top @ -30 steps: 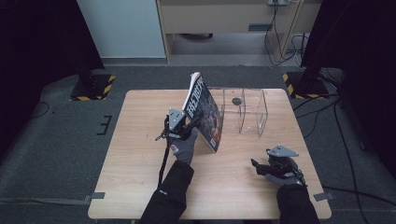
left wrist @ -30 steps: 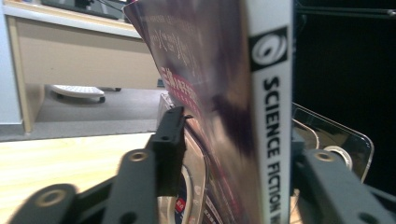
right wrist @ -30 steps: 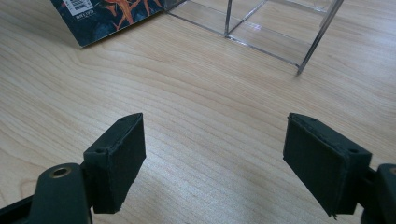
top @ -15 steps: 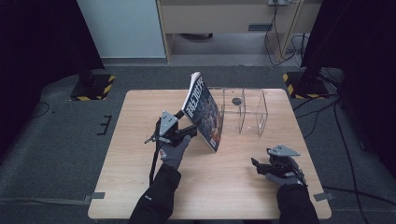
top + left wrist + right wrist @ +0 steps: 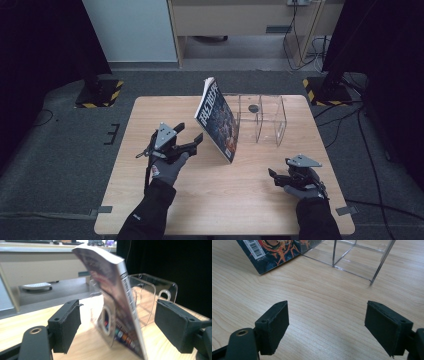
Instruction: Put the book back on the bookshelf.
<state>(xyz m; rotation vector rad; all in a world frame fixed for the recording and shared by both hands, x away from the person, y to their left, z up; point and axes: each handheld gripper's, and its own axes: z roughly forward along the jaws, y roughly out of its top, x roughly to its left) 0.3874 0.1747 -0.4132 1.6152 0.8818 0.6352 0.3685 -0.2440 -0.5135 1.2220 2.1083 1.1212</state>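
Magazine sits at centre frame, tilted against the clear rack, bottom edge on the table. My left gripper, just left of it, has its jaws just opened wide, nothing between them in the high view. My right gripper, lower right, hangs open and empty. I judge the lean shaky: the foot could slide on smooth wood, or the rack could shift, and it falls flat.

A barcode with tiny, unreadable digits sits on the magazine; its cover lettering is illegible.
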